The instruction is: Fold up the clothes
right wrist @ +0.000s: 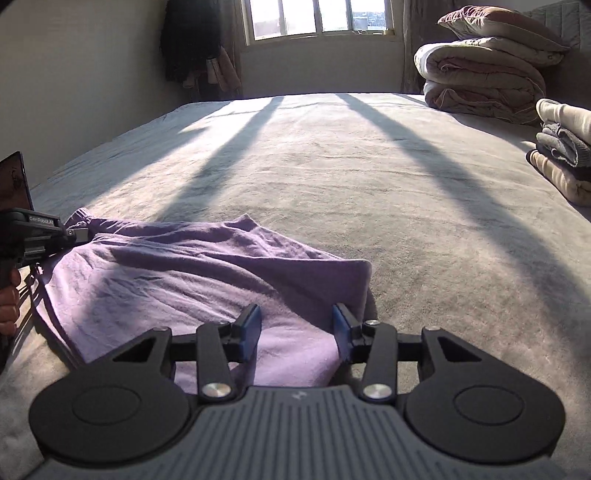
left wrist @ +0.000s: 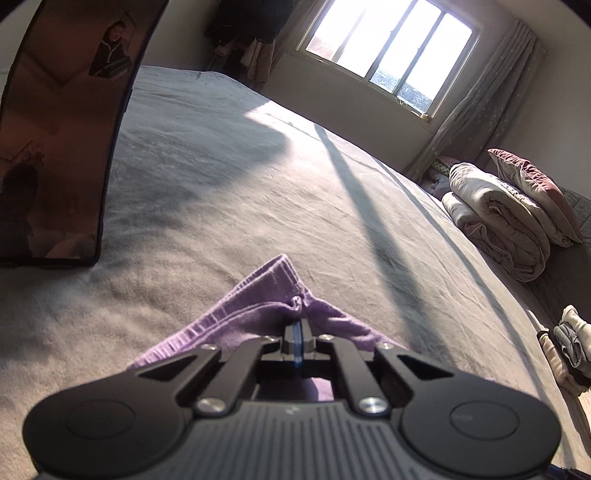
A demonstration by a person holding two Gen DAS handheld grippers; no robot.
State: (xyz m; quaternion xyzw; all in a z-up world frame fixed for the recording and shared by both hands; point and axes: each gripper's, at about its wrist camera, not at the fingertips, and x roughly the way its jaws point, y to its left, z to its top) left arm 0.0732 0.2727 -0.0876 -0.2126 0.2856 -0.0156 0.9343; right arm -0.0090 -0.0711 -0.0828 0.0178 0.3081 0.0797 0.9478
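At the far left of the left wrist view a dark tablet (left wrist: 55, 147) stands propped upright on the grey bed (left wrist: 221, 184). Just right of it lies the purple garment (left wrist: 255, 310), its hemmed corner pointing away. The left gripper (left wrist: 297, 314) has its fingers pressed together on a bunched fold of that cloth near the corner. In the right wrist view the same gripper (right wrist: 79, 234) enters from the left edge, pinching the garment's far left end, with a hand (right wrist: 9, 299) on its handle. The garment (right wrist: 192, 273) spreads rumpled across the near bed (right wrist: 369, 166). The right gripper (right wrist: 296, 325) hovers over its near right part, fingers spread wide, holding nothing. Farther right sit a rolled duvet (right wrist: 480, 74) with a pillow (right wrist: 498, 26) on top, and a stack of folded clothes (right wrist: 565, 147) at the edge.
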